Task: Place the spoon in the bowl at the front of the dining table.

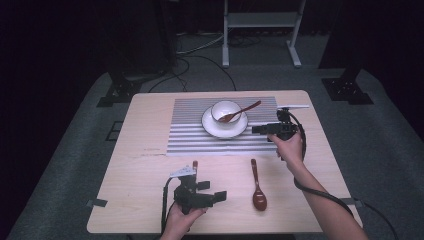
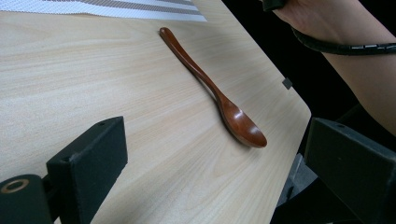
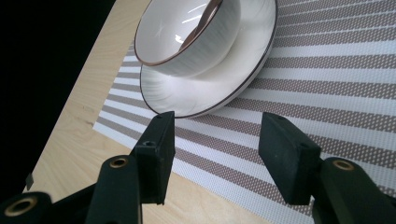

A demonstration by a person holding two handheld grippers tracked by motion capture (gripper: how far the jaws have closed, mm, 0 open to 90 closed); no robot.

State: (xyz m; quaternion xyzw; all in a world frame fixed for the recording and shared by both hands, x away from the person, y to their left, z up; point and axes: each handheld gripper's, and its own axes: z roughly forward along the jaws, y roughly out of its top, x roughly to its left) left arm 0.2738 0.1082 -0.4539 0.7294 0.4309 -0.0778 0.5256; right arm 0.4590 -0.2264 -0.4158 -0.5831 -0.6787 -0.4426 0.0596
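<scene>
A white bowl [image 1: 225, 111] stands on a white plate [image 1: 224, 131] on a striped placemat [image 1: 190, 135]. A brown wooden spoon [image 1: 241, 112] leans in the bowl. A second wooden spoon [image 1: 257, 186] lies on the bare table, bowl end toward the person. My right gripper [image 1: 256, 130] hovers over the mat just right of the plate, open, with nothing between its jaws. In the right gripper view, the right gripper [image 3: 215, 149] faces the plate's rim [image 3: 210, 93] and the bowl [image 3: 187, 46]. My left gripper [image 1: 212, 190] is open near the front edge, left of the lying spoon [image 2: 210, 88].
The wooden table [image 1: 145, 175] ends close behind the left hand. A thin white object [image 1: 295, 106] lies at the mat's far right corner. The right forearm [image 2: 364, 70] with its cable reaches over the table's right side. A metal stand [image 1: 260, 20] and floor cables lie beyond the table.
</scene>
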